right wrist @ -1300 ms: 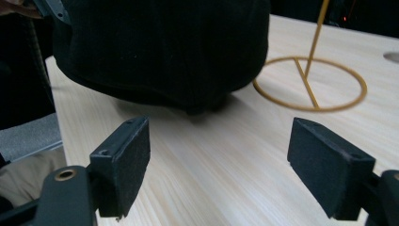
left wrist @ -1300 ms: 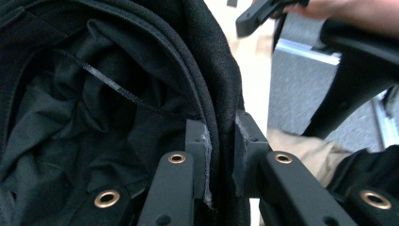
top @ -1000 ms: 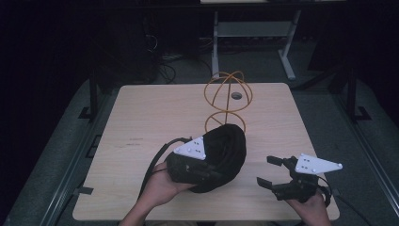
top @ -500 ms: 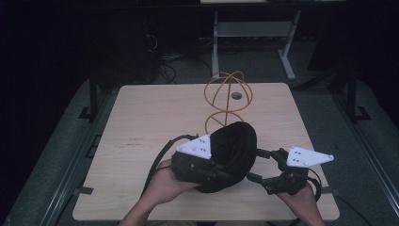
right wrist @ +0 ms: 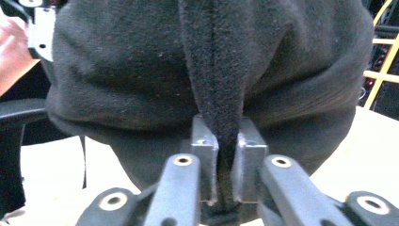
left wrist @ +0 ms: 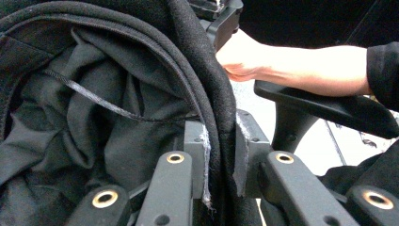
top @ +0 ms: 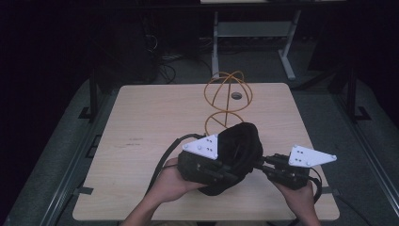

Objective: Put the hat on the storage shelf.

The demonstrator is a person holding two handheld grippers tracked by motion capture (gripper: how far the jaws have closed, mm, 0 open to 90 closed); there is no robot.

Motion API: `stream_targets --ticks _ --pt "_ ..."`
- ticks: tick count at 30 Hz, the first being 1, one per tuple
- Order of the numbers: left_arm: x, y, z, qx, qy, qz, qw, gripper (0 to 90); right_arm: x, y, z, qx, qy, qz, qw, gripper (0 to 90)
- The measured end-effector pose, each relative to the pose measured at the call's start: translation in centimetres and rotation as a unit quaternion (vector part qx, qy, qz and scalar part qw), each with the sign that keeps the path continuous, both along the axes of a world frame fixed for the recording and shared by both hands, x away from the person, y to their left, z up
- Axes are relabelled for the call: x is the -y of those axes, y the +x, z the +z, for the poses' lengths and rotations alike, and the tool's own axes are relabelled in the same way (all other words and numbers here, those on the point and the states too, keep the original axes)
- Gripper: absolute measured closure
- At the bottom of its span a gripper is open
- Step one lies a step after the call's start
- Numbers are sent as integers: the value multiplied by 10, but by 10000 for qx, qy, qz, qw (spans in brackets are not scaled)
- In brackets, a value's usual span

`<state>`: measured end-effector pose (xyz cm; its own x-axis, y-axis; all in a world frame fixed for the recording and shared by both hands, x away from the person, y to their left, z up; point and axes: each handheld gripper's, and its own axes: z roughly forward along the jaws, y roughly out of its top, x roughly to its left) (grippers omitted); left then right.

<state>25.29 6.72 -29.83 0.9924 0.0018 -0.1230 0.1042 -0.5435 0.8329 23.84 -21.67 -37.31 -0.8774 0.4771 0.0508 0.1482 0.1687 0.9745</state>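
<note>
Nearest the bottom edge of the high view: two forearms coming in, a gripper in each hand. Left gripper (top: 225,170) at the near left side of a black hat (top: 237,146), jaws pressed together on the rim, a fold of the thick felt edge pinched between the two grey pads (left wrist: 195,155) as seen in the left gripper view, dark lining (left wrist: 84,127) and a thin cord (left wrist: 94,101) bunched just behind. Right gripper (top: 263,162) at the near right side, jaws likewise clamped on a ridge of the same felt, squeezed narrow between the pads (right wrist: 203,141) in the right gripper view. Hat held up between the two grips, just above the near middle of the desk (top: 141,122), opening tipped toward the left hand. Beyond it, an orange wire stand (top: 226,101) upright near the far middle of the desk, its lower loop just behind the crown; a small round hole (top: 236,95) in the desk close by.

Likely step: spreading or carrying the hat toward the stand. Risks from here: felt slipping out of one shallow pinch if pulled apart too hard, leaving the hat swinging from one side; rim creased by over-tight jaws; crown or cord catching a wire loop and tipping the light stand over
</note>
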Motion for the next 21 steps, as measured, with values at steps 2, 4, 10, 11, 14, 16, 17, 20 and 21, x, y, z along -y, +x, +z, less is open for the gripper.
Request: stream_targets --ticks 2,4,10,11,14,16,17,20,21 --pt "-2 1 0 -3 -6 39 10000 769 0 -1 2 27 -61 -30 10000 834" --pt "-4 2 -1 -14 24 84 10000 759 0 -1 5 46 -96 -61 9999 843" --pt "-11 4 -4 -18 9 242 9997 728 6 -4 16 42 -98 -88 9999 850" --pt "-11 4 -4 8 -17 269 9996 723 6 -5 19 48 -130 -85 9999 851" --pt "-13 5 -3 5 -70 320 9995 709 7 -5 26 17 -184 -63 9998 851" --pt "-14 5 -3 23 -80 365 9993 690 8 -5 28 -8 -195 -46 9998 852" --pt "-16 6 -2 74 -81 410 9991 690 8 -5 31 -10 -199 -48 9998 852" --pt "-18 6 -1 140 -54 533 9985 651 8 -5 40 22 -242 -49 9997 854" --pt "-19 6 -1 160 -42 552 9983 647 8 -5 43 26 -250 -48 9997 854"
